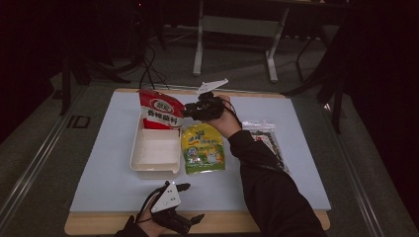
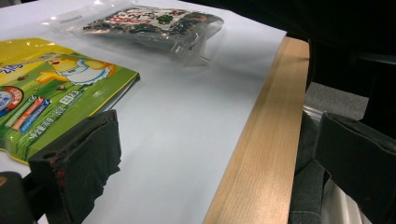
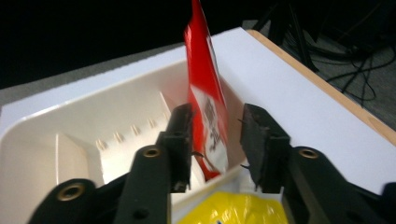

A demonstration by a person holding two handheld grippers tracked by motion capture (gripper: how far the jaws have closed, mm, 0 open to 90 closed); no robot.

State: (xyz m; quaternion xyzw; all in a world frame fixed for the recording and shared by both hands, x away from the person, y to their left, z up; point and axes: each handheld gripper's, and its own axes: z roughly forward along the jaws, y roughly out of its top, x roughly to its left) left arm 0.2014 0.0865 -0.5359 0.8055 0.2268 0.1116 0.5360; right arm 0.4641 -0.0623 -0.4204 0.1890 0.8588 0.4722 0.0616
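Fingers (image 3: pixel 217 144) astride red packet (image 3: pixel 205 102)

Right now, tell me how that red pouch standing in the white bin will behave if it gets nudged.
The red pouch looks thin and flexible, so it would probably bend rather than resist. It stands on edge at the white bin end, so it may well topple. The right tool has its jaws apart around it, giving no support.
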